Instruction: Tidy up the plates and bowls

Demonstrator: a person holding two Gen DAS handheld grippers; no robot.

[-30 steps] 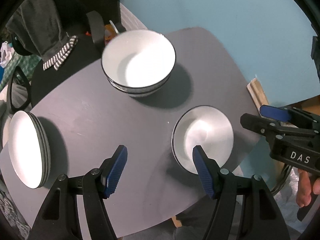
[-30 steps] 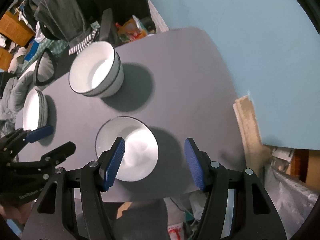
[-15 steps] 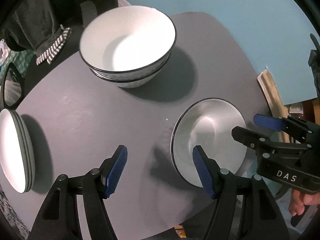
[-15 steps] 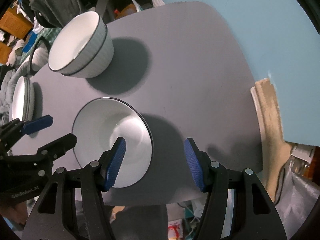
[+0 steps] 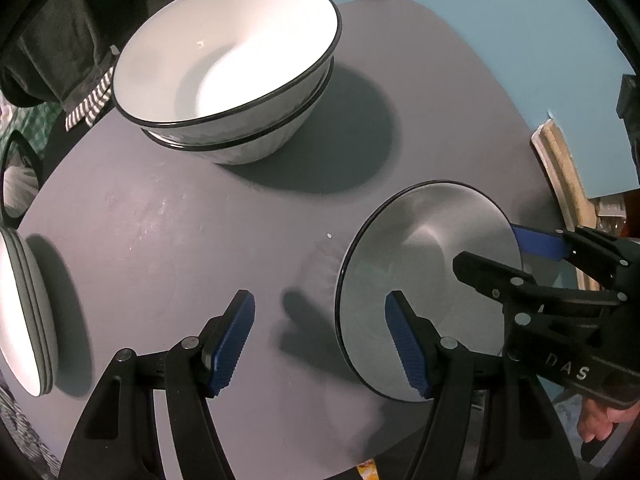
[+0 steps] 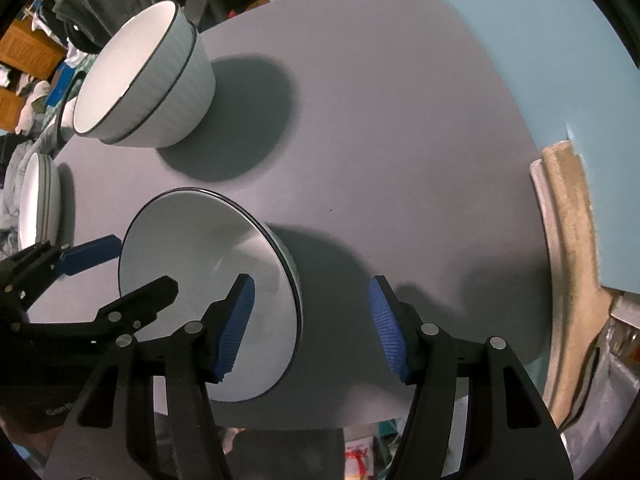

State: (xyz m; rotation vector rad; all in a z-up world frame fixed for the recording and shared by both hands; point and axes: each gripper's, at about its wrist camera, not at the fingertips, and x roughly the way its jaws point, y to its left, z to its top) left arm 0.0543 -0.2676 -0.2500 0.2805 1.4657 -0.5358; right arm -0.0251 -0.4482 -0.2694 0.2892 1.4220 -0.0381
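From the left wrist view: left hand-held gripper [image 5: 316, 344] spread wide, holding nothing. Single bowl [image 5: 424, 280] sits on the grey desk [image 5: 160, 232]; its left rim lies between the blue pads, the right pad over its interior. Stacked bowls [image 5: 232, 80] beyond; plate stack [image 5: 20, 312] at far left.

From the right wrist view: right hand-held gripper [image 6: 310, 328] spread, empty. Single bowl's [image 6: 200, 264] right rim lies between the pads, left pad over the bowl. Left gripper enters over the bowl's left side.
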